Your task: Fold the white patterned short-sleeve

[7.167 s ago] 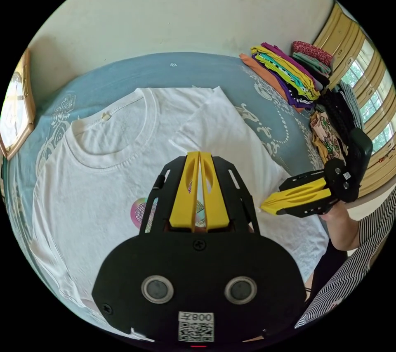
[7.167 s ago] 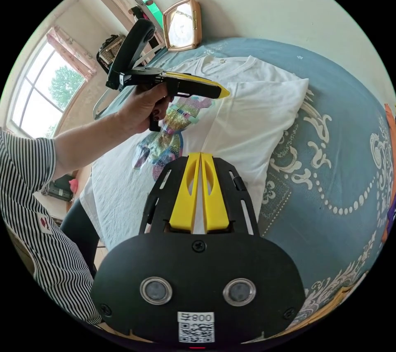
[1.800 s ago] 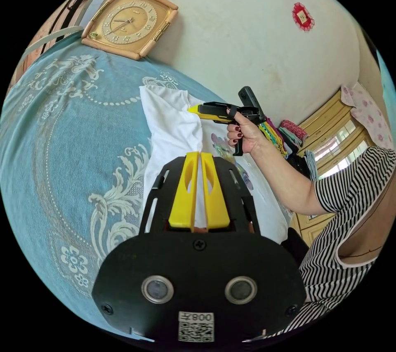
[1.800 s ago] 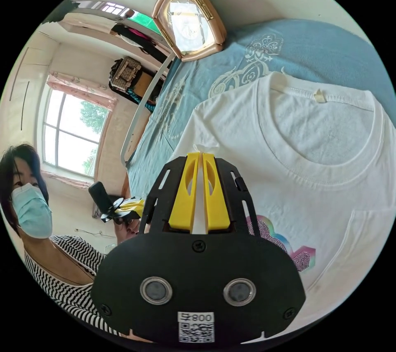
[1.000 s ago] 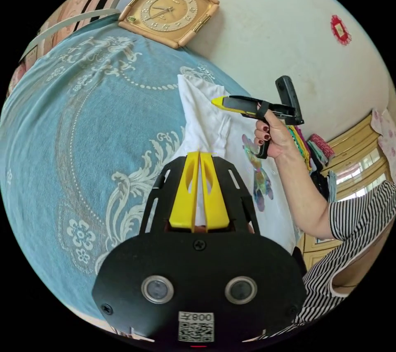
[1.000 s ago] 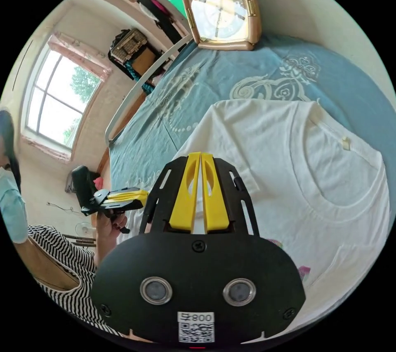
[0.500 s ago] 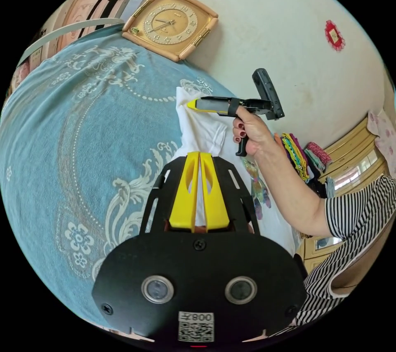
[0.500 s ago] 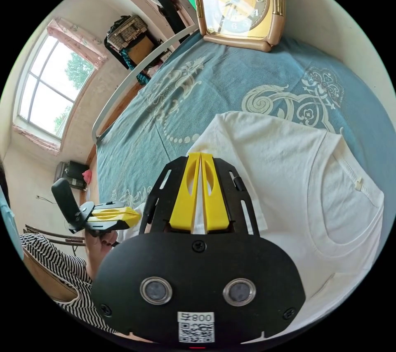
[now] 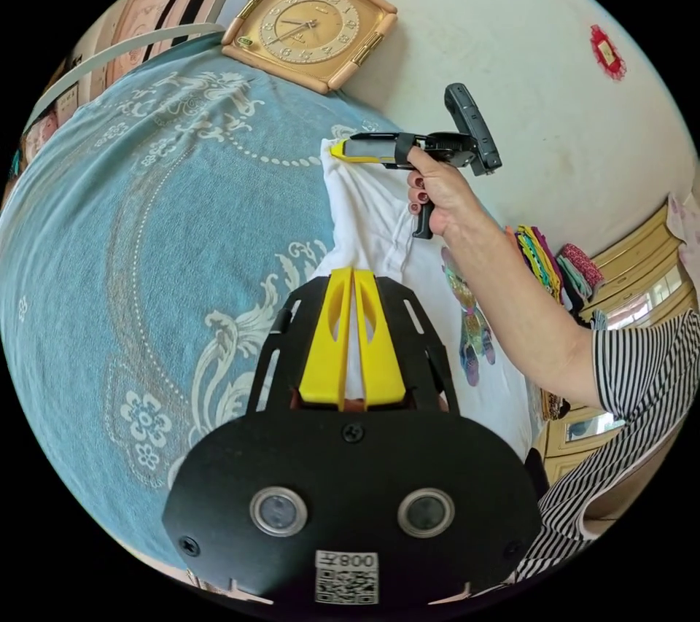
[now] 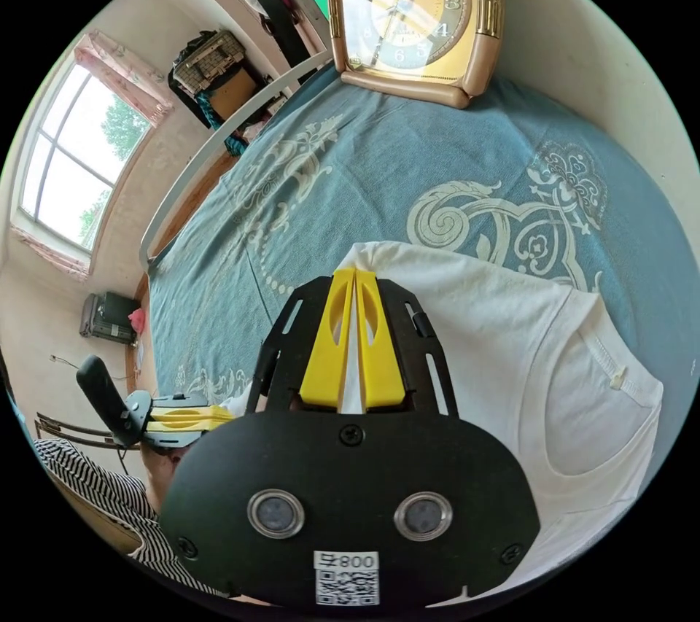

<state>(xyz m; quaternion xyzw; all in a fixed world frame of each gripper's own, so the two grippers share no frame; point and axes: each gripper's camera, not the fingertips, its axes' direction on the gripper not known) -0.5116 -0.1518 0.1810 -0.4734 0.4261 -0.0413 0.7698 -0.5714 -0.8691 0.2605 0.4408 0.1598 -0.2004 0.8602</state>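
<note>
White patterned short-sleeve (image 9: 379, 228) lies on the bed (image 9: 146, 228), on a blue cover with pale ornaments, close to the wall where a golden clock (image 9: 310, 28) leans. In the left gripper view the left claw (image 9: 352, 286) is clenched on white cloth of the shirt; a strip of the cloth shows between its two yellow jaws. In the same view the right claw (image 9: 337, 149) is held by the person's hand (image 9: 437, 192) at the far corner of the shirt, near the clock, and its yellow tips pinch the edge of the cloth there. The coloured print (image 9: 470, 327) of the shirt shows beside the person's forearm. A pile of folded clothes (image 9: 547, 261) in many colours lies further along the bed, by the wall.

In the right gripper view the right claw (image 10: 355, 286) is clenched on the corner of the shirt (image 10: 510, 330), and the neck opening (image 10: 605, 403) lies to the side of it. The left claw (image 10: 222, 418) shows low in this view, with its jaws together. A striped sleeve (image 10: 80, 476) is at the edge.
</note>
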